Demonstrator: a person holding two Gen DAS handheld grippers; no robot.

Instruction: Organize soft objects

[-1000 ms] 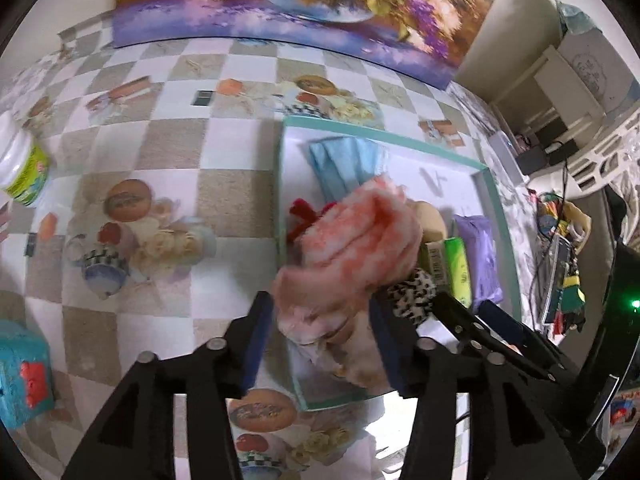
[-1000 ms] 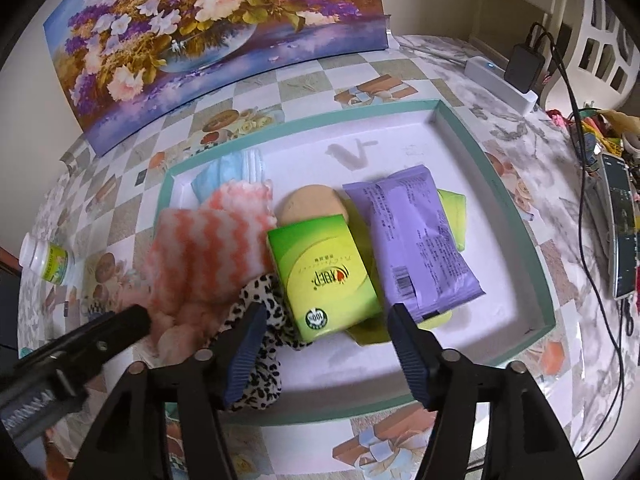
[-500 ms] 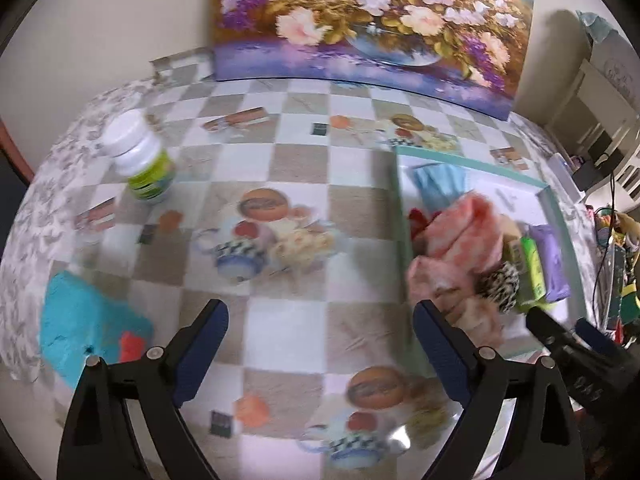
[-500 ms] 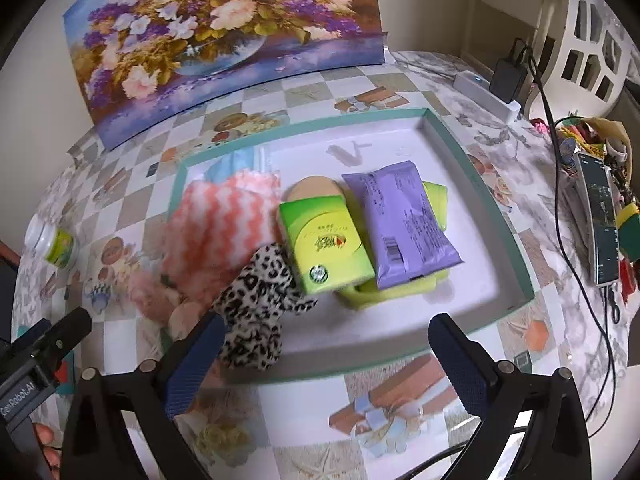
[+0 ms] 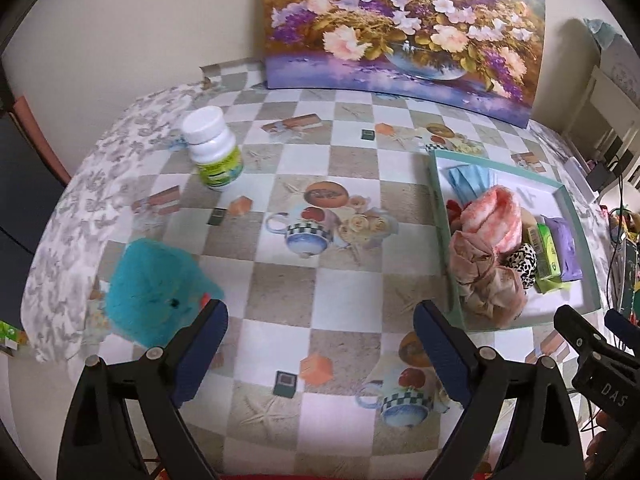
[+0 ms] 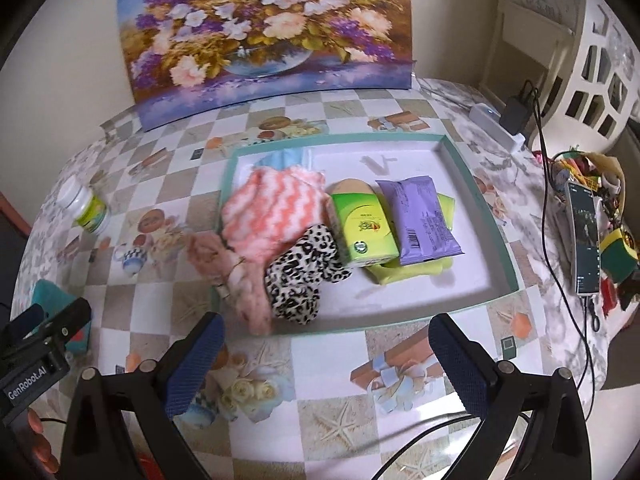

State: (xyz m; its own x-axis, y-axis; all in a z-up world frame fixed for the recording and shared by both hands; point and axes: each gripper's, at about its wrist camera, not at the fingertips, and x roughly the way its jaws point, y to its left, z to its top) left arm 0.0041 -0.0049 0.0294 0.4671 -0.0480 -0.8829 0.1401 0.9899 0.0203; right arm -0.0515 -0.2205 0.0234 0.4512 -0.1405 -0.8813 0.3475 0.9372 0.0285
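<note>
A white tray with a teal rim (image 6: 496, 240) (image 5: 436, 208) holds a pink-and-white fluffy cloth (image 6: 272, 212) (image 5: 496, 220), a pale pink cloth (image 6: 236, 276) (image 5: 480, 280) draped over its left rim, a leopard-print cloth (image 6: 304, 276), a blue mask (image 6: 284, 158), a green tissue pack (image 6: 364, 228), a purple pack (image 6: 420, 220) and a yellow cloth (image 6: 404, 272). A teal plush toy (image 5: 156, 288) lies on the table at the left. My left gripper (image 5: 320, 344) is open and empty, over the table between plush and tray. My right gripper (image 6: 328, 356) is open and empty, before the tray's near rim.
A white bottle with a green label (image 5: 214, 148) stands at the back left. A flower painting (image 6: 264, 36) leans on the wall. A phone (image 6: 584, 236), cables and clutter lie to the right of the tray. The table edge runs near the plush.
My left gripper let go of the pink cloths in the tray, opened wide and pulled back left over the table. My right gripper opened wider and drew back from the tray.
</note>
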